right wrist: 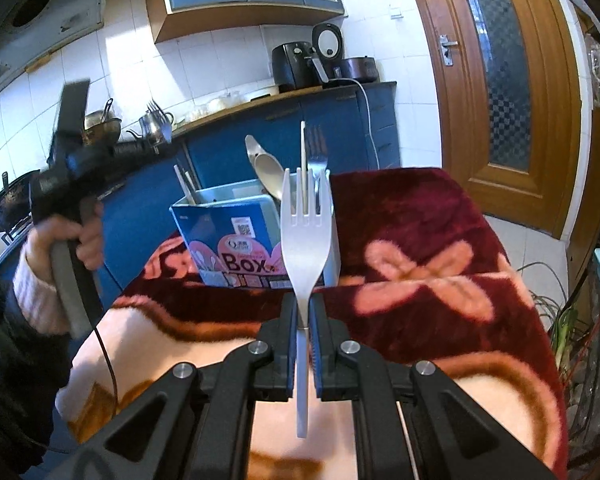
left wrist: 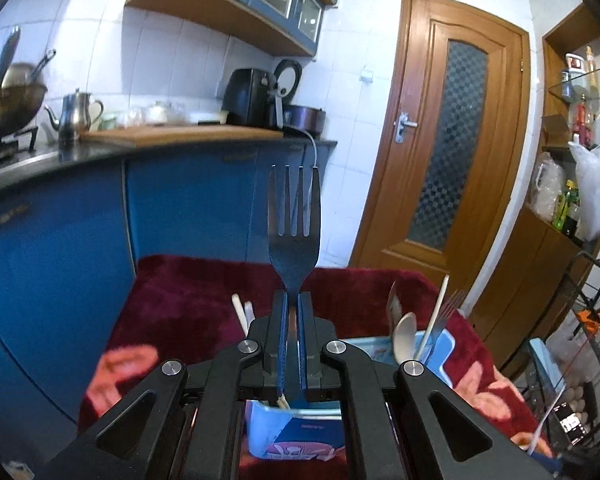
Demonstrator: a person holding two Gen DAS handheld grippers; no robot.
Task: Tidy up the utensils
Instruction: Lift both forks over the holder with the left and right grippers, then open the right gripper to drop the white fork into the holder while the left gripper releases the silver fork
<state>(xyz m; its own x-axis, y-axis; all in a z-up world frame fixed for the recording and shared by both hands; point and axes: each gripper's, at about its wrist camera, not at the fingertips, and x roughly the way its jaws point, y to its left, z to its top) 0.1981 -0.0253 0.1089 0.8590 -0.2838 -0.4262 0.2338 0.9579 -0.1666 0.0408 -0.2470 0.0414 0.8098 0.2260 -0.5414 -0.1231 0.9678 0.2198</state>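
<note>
- We see a dark fork [left wrist: 294,216] clamped upright by its neck in the left gripper [left wrist: 293,300], above the blue box [left wrist: 296,436].
- We see a white fork [right wrist: 306,240] clamped in the right gripper [right wrist: 305,304], on the near side of the box [right wrist: 236,240] of utensils.
- The box stands on a red blanket [right wrist: 420,240].

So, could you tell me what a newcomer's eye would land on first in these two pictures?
Most striking are the two forks held upright: a dark fork clamped in the left gripper, and a pale fork clamped in the right gripper. Beyond them stands a blue box on a dark red flowered blanket, already holding a spoon, a fork and pale sticks.
</note>
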